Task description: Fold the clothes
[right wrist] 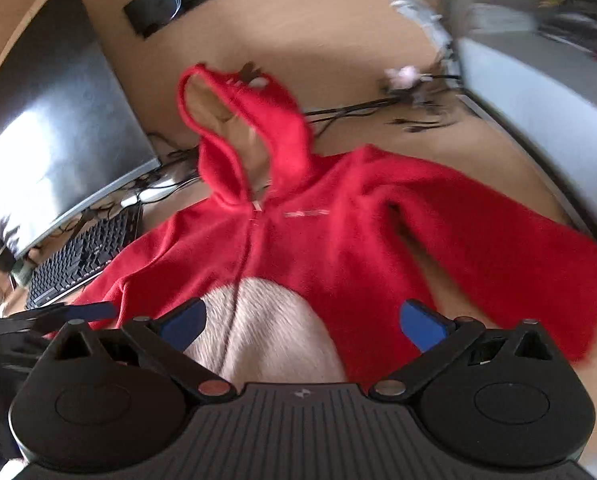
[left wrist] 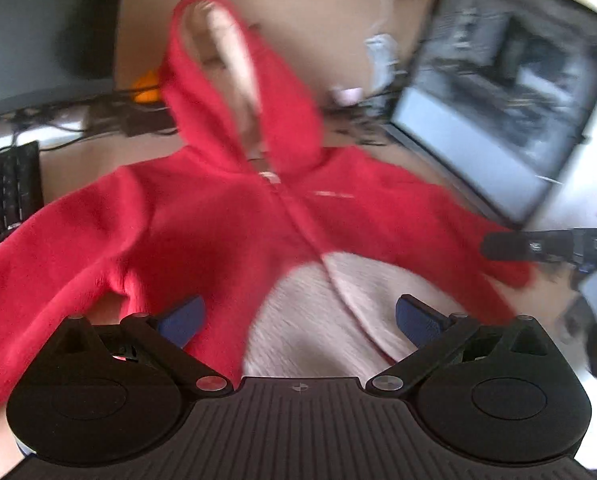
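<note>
Red hoodie (left wrist: 202,220) spread flat on desk (right wrist: 338,32), both tools released.
Hood at 12 o'clock, hem nearest; left tool (left wrist: 298,320) and right tool (right wrist: 302,320) equally close.

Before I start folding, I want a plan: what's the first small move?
Probably bring the left gripper to the hoodie's sleeve and fold it inward: the hoodie lies flat, sleeves spread, and both grippers' jaws are open, holding nothing.

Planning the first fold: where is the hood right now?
The fleecy red hoodie's hood lies open at the garment's far end, toward the dark monitor.
</note>
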Motion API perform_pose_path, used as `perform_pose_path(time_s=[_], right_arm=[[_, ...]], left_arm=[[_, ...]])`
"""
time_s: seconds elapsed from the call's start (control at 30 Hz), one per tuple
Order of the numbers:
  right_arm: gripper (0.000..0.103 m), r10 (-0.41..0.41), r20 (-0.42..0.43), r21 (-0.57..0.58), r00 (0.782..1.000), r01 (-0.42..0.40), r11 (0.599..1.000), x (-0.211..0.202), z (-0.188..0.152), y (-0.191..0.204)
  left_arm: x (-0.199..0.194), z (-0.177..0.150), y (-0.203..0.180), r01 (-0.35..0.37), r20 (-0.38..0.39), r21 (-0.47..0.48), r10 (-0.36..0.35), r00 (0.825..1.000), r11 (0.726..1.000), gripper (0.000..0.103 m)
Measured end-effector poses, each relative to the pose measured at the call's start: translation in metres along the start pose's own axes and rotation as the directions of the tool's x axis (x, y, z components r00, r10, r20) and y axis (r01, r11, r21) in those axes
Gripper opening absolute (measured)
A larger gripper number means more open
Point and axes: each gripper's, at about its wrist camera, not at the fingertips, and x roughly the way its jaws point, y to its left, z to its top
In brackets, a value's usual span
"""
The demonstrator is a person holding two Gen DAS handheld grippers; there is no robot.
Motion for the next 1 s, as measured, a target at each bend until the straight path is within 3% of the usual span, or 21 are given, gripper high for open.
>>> perform_pose_path(time_s=[0.1,0.17,0.3,0.43,0.6,0.87,0.93,1.0], right_arm=[[0.103,0.037,0.01,-0.006,0.999,-0.037,0.999,0.04,0.01,0.008],[0.103,0.062,0.016,-0.01,0.998,-0.062,0.998,0.067,0.016,0.013],[0.103,0.096,-0.023,-0.012,0.995,-0.096,0.995,0.116,0.014,0.017],[0.103,0.119,-0.008,-0.078,0.993,-0.119,0.99,0.126,0.008,0.037],[0.103,0.225,-0.003,0.018,0.974,-0.225,0.974,0.13,0.004,0.049],[0.103,0.219,-0.121,0.028,0.968,-0.217,0.976,0.116,0.013,0.053],[0.103,0.174,-0.046,0.124,0.984,-0.167,0.978,0.085,0.012,0.03],[0.103,0.043,0.077,0.169,0.996,-0.056,0.984,0.043,0.007,0.0]], left_arm=[[0.023,0.0,0.015,-0.101,0.003,-0.065,0.101,0.995,0.993,0.103],[0.034,-0.008,0.03,-0.153,-0.043,-0.124,0.149,0.988,0.98,0.103],[0.036,-0.03,0.019,-0.257,0.022,0.057,0.256,0.966,0.965,0.103],[0.022,-0.039,0.03,-0.276,0.021,0.017,0.276,0.961,0.961,0.103],[0.001,-0.058,0.047,-0.316,0.021,-0.013,0.316,0.948,0.949,0.103],[-0.002,-0.057,0.048,-0.309,0.015,-0.003,0.309,0.951,0.951,0.103],[-0.003,-0.058,0.049,-0.306,0.016,-0.003,0.306,0.952,0.952,0.103],[-0.002,-0.058,0.049,-0.307,0.018,-0.002,0.307,0.952,0.952,0.103]])
